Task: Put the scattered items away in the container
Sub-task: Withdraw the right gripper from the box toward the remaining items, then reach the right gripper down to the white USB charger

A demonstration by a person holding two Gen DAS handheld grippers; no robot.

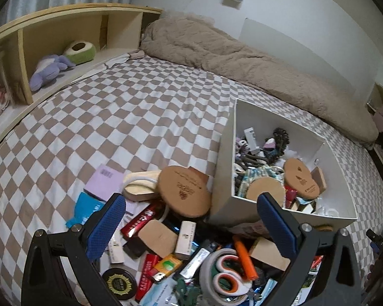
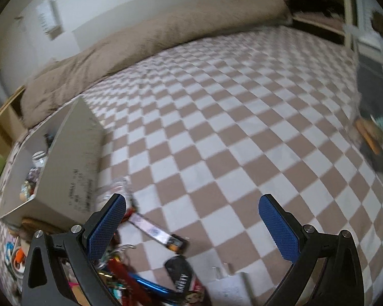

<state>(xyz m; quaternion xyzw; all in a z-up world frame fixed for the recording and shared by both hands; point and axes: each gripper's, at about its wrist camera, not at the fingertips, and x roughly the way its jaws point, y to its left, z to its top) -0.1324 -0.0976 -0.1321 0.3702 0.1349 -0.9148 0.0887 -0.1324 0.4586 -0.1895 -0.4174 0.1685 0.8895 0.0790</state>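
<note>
Both tools are empty and spread wide: your left tool (image 1: 191, 219) hangs over the thick of the clutter, and your right tool (image 2: 191, 219) hangs over mostly bare checkered bed cover (image 2: 242, 127) at the pile's edge. The white container (image 1: 293, 207) sits on the bed just beyond the pile, already holding wooden lids, fabric and small bits, with room left toward its far wall. The scattered items lie heaped against its near side, and the large round wooden lid (image 1: 183, 191) leans right at its corner. For the left tool, I would choose something that stands proud and gives two parallel faces, such as the orange marker (image 1: 245, 260) lying across the tape roll (image 1: 224, 275), or the small white box (image 1: 185, 239), not the flat lid, which looks too broad for this opening. Come down with the fingers on either side of the narrow width, close only once both pads are level with it, and lift straight up so that neighbours are not dragged along. For the right tool, the long slim packet (image 2: 157, 232) lies alone on the cover, so it is probably the easiest pick; turn to cross its short side. The right view is blurred, so settle first.
</note>
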